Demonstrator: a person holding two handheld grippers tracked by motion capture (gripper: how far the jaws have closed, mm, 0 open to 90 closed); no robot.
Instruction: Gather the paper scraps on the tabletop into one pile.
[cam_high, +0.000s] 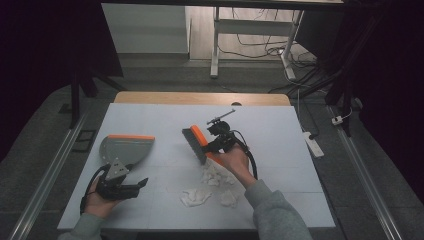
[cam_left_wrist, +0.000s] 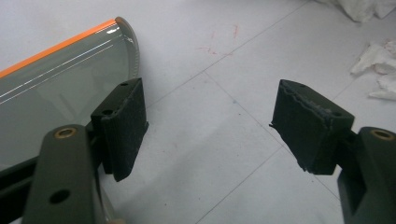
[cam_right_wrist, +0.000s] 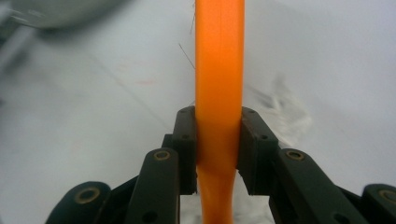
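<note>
Sleeve and right hand: nearest the high camera, a grey sleeve comes in from the bottom edge, its hand carrying the right gripper (cam_high: 212, 142).
Right fingers: clamped on the orange handle of the brush (cam_right_wrist: 219, 70); one pad (cam_right_wrist: 187, 149) presses each side of it, and the handle runs straight up between them.
Brush: held over the middle of the white surface (cam_high: 150, 117), its dark bristles (cam_high: 194, 145) turned toward the dustpan.
Paper scraps: crumpled white pieces (cam_high: 196, 196) lie on the surface just below the brush, close to the right hand.
Left gripper (cam_high: 137, 186): low at the left, near the front edge of the surface.
Left fingers: apart, bare surface between them; one finger (cam_left_wrist: 122, 123) stands just beside the dustpan's rim.
Dustpan (cam_high: 125, 147): grey with an orange front lip, flat on the surface directly ahead of the left gripper, well apart from the brush.
</note>
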